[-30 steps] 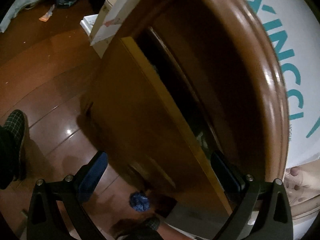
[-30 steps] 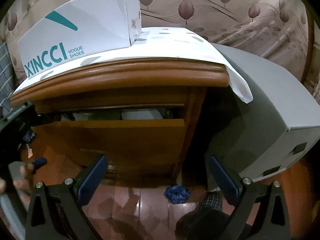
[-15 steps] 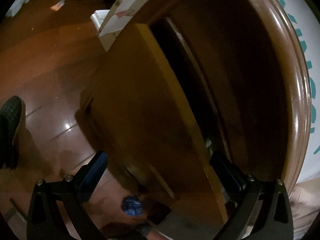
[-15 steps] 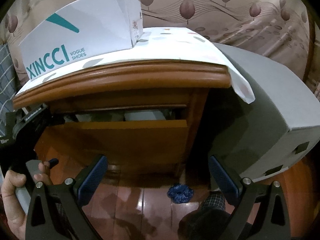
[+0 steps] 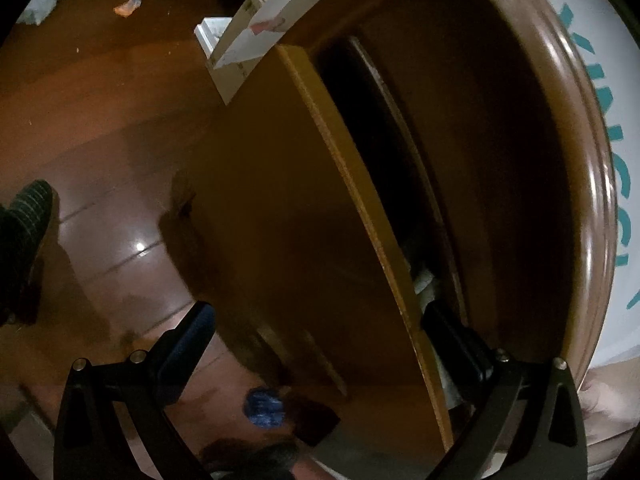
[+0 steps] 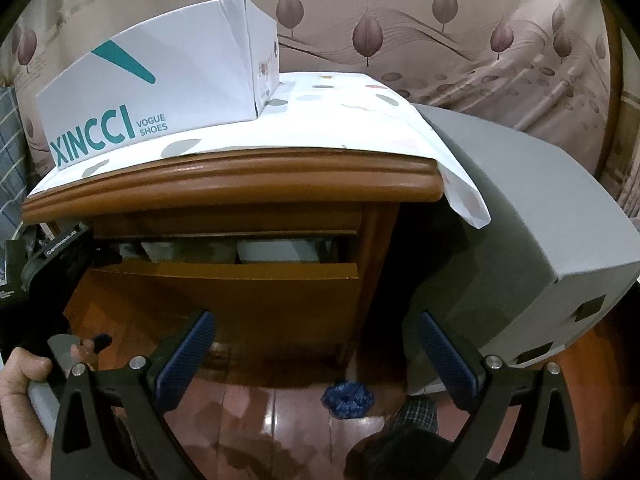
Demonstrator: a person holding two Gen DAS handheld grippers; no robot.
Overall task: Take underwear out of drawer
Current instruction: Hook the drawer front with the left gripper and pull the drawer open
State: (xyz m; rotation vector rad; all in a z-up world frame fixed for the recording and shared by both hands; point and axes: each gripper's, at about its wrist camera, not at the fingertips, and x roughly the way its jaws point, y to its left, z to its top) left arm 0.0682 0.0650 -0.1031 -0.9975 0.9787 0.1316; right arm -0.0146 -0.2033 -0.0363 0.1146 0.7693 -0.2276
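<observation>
Right wrist view: a wooden nightstand [image 6: 240, 196] with its drawer [image 6: 224, 280] pulled partly out, pale folded cloth [image 6: 276, 250] showing in the gap above the drawer front; which piece is underwear cannot be told.
Right hand-held gripper [image 6: 316, 344]: fingers spread wide apart, holding nothing, hovering in front of the drawer front.
Left hand-held gripper [image 5: 316, 336]: fingers wide apart, straddling the top edge of the drawer front, one fingertip outside the panel, the other over the drawer opening by a bit of pale cloth [image 5: 422, 278].
Left hand [image 6: 24, 408]: wrapped round its gripper handle at the drawer's left end.
On the nightstand: a white XINCCI shoe box [image 6: 160, 92] on a spotted cloth [image 6: 328, 120].
Floor [image 6: 276, 420]: glossy wood, a blue scrunchie [image 6: 347, 398] lying below the drawer.
Beside the nightstand: a grey box [image 6: 520, 240].
</observation>
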